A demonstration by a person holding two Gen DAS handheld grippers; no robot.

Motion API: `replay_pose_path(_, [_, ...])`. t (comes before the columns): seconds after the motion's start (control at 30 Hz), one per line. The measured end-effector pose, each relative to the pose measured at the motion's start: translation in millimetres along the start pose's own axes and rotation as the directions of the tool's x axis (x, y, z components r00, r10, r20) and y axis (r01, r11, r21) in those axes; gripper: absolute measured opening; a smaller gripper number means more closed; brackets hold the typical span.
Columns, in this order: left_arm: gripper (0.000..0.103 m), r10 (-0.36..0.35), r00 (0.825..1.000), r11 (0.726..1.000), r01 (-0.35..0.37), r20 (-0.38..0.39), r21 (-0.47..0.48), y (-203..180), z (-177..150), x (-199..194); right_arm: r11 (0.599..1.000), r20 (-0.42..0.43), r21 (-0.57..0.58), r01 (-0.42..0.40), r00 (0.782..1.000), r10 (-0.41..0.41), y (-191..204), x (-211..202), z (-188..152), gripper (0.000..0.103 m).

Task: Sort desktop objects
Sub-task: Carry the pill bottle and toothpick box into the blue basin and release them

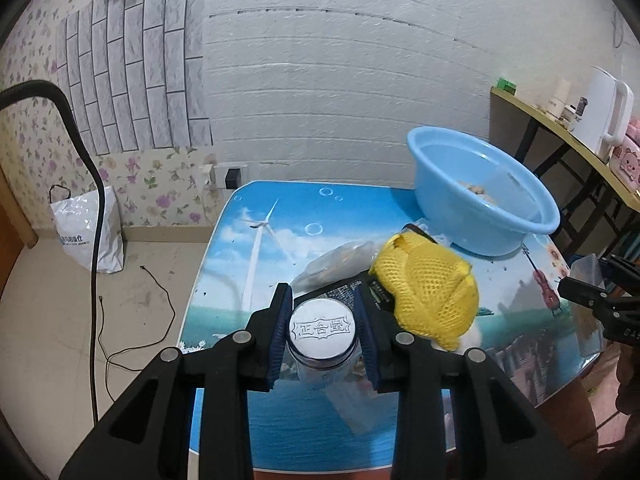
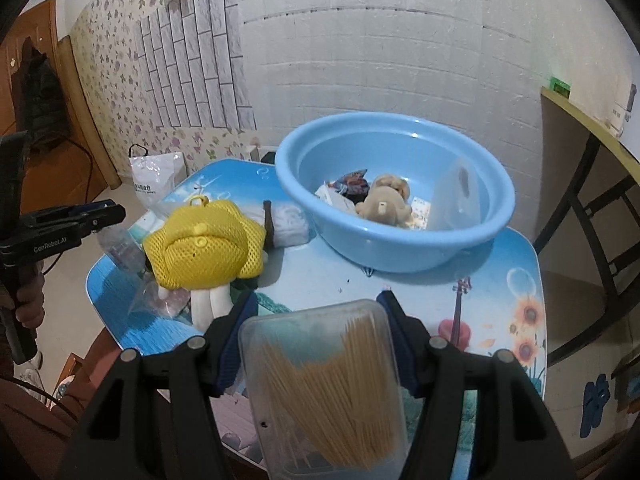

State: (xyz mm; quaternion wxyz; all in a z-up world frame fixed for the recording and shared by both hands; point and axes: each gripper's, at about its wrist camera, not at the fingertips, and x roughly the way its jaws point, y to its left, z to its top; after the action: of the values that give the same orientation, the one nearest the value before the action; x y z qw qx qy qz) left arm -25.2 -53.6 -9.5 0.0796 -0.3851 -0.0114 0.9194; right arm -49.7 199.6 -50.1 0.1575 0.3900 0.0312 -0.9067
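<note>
Gripping, left gripper point(image 1: 323, 330): pads clamped on a small jar point(image 1: 322, 338) by its silver lid, lifted above my table point(image 1: 224, 252). Right gripper point(image 2: 318, 346): closed on a clear toothpick box point(image 2: 320, 384); its near end is cut off. Ahead: yellow mesh pouch point(image 2: 204, 248), then blue basin point(image 2: 394, 196), holding a plush toy point(image 2: 386, 200) and packets I can't identify.

home: floral wallpaper point(image 1: 36, 92), kettle point(image 1: 604, 116)
</note>
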Motion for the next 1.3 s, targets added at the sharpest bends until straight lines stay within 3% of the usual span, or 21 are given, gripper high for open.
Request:
replay_pose_path(0.47, [0.031,-0.004,0.998,0.999,0.001,0.060,0.047,-22,35,-23,1.000,0.075,0.000,-0.030,0.997,0.029,-8,-15,20,0.061])
replay_pose_path(0.63, [0.031,-0.040,0.996,0.997,0.033,0.082,0.075,-41,59,-24,0.999,0.109,0.010,-0.034,0.994,0.033,-18,-19,34,0.061])
replay_pose_path(0.93, [0.031,-0.160,0.984,0.976,0.146,0.077,0.161,-93,105,0,0.999,0.140,0.024,-0.025,0.990,0.022,-43,-5,63,0.061])
replay_pose_path(1.3, [0.031,-0.195,0.980,0.951,0.181,0.030,0.251,-140,137,49,0.998,0.120,0.050,-0.031,0.993,0.025,-76,42,84,0.061])
